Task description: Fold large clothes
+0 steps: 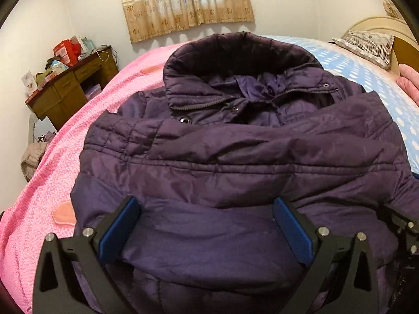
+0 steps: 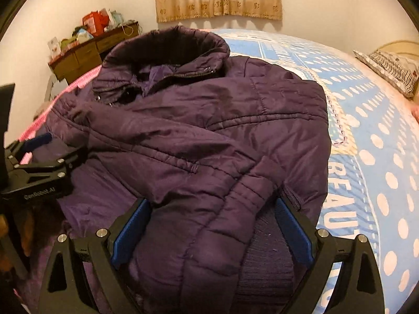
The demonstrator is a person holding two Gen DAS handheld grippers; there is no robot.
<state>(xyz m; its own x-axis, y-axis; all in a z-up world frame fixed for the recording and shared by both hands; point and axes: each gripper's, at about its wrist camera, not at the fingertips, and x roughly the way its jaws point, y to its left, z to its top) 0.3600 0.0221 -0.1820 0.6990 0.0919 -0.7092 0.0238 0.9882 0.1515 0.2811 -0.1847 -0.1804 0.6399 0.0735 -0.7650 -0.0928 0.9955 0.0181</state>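
Note:
A dark purple padded jacket (image 1: pixel 235 141) lies front-up on the bed, hood (image 1: pixel 235 52) at the far end, sleeves folded across the body. My left gripper (image 1: pixel 207 209) is open, its blue pads spread over the jacket's lower part. My right gripper (image 2: pixel 212 209) is open over the jacket (image 2: pixel 199 120), with a sleeve and its ribbed cuff (image 2: pixel 264 248) lying between the pads. The left gripper (image 2: pixel 39 144) also shows at the left edge of the right wrist view, and the right gripper's tip (image 1: pixel 403 225) at the right edge of the left wrist view.
The bed has a pink blanket (image 1: pixel 52 172) on the left and a blue dotted sheet (image 2: pixel 371 141) on the right. A pillow (image 2: pixel 392 70) lies at the headboard. A cluttered wooden desk (image 1: pixel 70 83) stands by the far wall under a curtain (image 1: pixel 186 2).

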